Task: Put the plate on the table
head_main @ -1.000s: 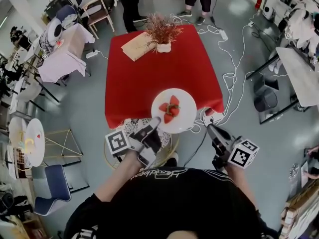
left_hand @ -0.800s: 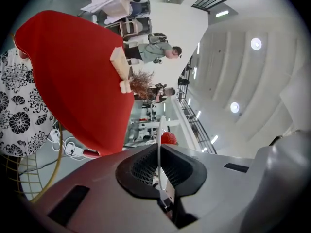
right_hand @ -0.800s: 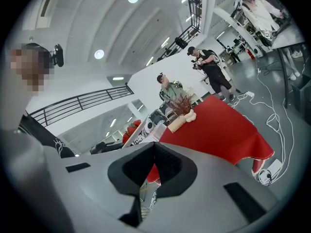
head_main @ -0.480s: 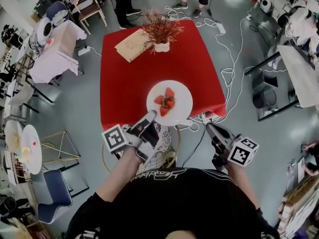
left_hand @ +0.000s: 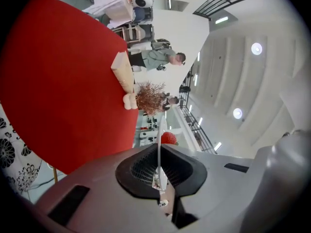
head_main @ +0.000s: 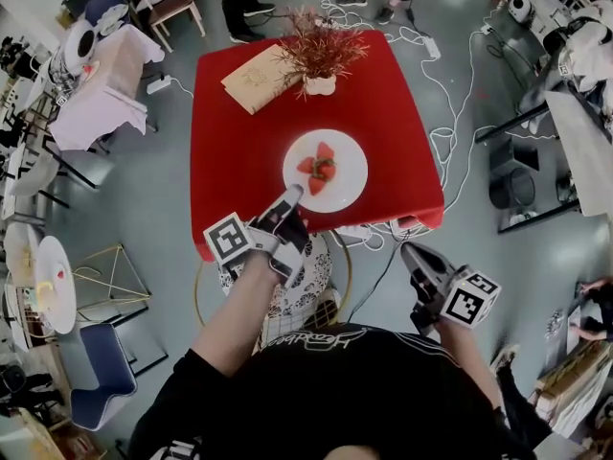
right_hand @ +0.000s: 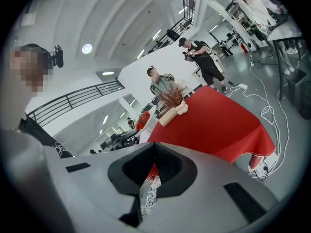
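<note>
Black T-shirt (head_main: 354, 391) with white lettering across the lower frame. Grey-black left tongs (head_main: 290, 201) bear a black-and-white marker cube (head_main: 230, 241); matching right tongs (head_main: 409, 250) bear another cube (head_main: 469, 298), lower right.

Plate (head_main: 351, 187) at the left gripper (head_main: 290, 202) tips: white, bearing red strawberries (head_main: 319, 168). Tablecloth (head_main: 239, 151) ahead of that gripper: plain red. Round stool top (head_main: 299, 290) beneath it: white with black floral print. Left gripper and right gripper (head_main: 412, 250): grey bodies, black pads, black-and-white square markers.
</note>
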